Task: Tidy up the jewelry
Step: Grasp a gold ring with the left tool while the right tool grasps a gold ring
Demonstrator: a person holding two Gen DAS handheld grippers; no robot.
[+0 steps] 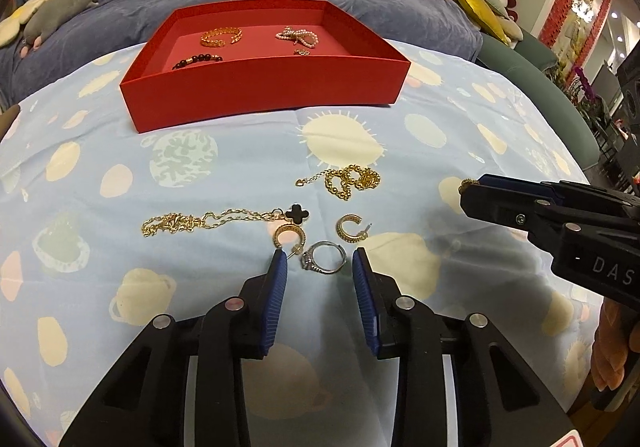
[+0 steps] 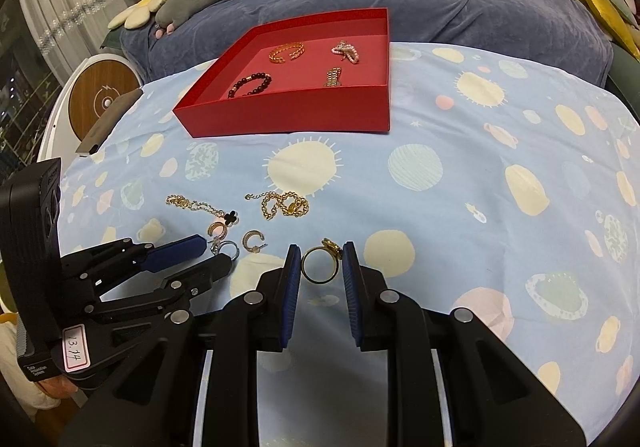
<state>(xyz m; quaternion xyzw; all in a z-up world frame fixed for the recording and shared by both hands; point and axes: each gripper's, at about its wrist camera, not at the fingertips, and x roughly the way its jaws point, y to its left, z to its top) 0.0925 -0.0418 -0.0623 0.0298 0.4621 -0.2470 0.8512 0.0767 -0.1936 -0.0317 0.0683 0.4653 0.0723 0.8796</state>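
Left tool (image 1: 319,261) half-open straddling silver ring (image 1: 324,257), untouched; right tool (image 2: 321,259) clamps gold ring (image 2: 320,265) over planet-print sheet (image 2: 460,207) on bed.

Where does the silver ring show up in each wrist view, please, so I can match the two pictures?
Left wrist: silver ring low centre, lying on the sheet between the left gripper's open jaws.
Right wrist: lower left, at the tips of the left gripper.
Shared landmark: the red box, beyond the loose jewelry in both.
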